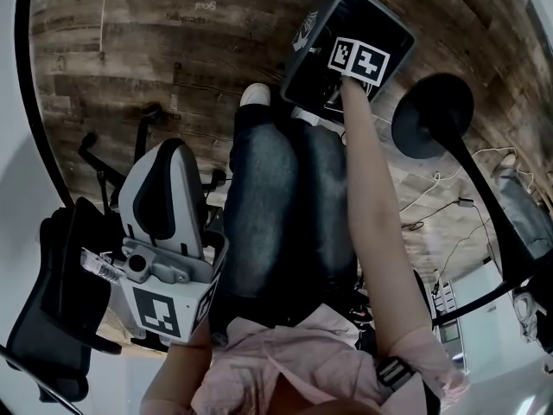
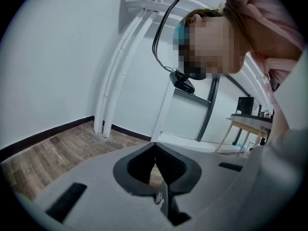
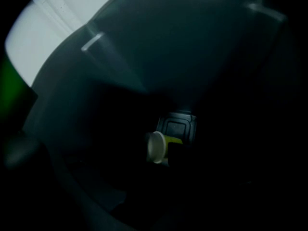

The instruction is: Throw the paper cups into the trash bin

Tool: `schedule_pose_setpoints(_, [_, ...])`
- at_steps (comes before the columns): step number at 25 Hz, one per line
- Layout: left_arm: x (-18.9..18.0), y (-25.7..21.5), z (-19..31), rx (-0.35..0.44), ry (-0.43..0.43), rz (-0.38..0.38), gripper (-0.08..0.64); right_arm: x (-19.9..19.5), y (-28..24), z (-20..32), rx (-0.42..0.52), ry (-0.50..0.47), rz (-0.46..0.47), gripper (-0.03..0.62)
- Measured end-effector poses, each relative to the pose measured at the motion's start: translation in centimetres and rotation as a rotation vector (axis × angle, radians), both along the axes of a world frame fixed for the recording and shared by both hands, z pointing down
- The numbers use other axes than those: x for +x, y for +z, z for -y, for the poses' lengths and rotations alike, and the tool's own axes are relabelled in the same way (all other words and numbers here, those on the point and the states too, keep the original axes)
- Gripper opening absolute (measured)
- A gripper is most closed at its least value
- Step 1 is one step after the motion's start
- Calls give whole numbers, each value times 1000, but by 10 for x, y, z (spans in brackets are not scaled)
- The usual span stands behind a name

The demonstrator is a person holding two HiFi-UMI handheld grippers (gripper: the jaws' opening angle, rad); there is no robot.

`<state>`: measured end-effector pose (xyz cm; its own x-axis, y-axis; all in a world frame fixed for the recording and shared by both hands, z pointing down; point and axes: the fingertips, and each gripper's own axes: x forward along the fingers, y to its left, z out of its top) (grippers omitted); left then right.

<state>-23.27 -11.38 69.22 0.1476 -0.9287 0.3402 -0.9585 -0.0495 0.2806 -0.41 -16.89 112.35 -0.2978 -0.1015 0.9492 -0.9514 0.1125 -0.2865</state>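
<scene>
In the right gripper view a paper cup [image 3: 158, 147], pale with a yellow band, lies on its side deep in the dark trash bin [image 3: 144, 52]. My right gripper [image 3: 174, 143] points down into the bin. One dark fingertip [image 3: 177, 127] shows just behind the cup, and nothing presses on the cup. In the head view only the black back of the right gripper [image 1: 350, 54], with its marker cube, shows at the end of the outstretched arm; its jaws and the bin are hidden under it. My left gripper [image 2: 155, 165] is shut and empty, held low at the left [image 1: 168, 158].
The person's jeans-clad legs [image 1: 276, 206] fill the middle of the head view over a wooden floor [image 1: 130, 50]. A black round stand base [image 1: 432, 115] with cables is at the right. Black office chairs [image 1: 60, 301] stand at the left. A white wall and a table [image 2: 250, 121] are in the left gripper view.
</scene>
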Motion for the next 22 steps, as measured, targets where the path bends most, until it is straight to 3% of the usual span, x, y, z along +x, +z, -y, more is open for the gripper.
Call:
schedule_pose_setpoints(8, [1,-13,1,8,-7,-3,15,0,-19,11,49,19,12,151])
schedule_pose_setpoints(10, [3,-23,1,7,-8,-12,15,2,-38,20,109,6,-2,43])
schedule_pose_setpoints(15, [10,-62,1,-9,2,-20,15,3,-94,36,229,-55,-18,34])
schedule_pose_setpoints(18, [6,-86,2,-24,-2,-12,15,-2,-119,39,255,-31,23,35])
schedule_pose_setpoints(22, [5,-115,4,-40,-6,-14,15,-1,-153,39,269,-52,10,32])
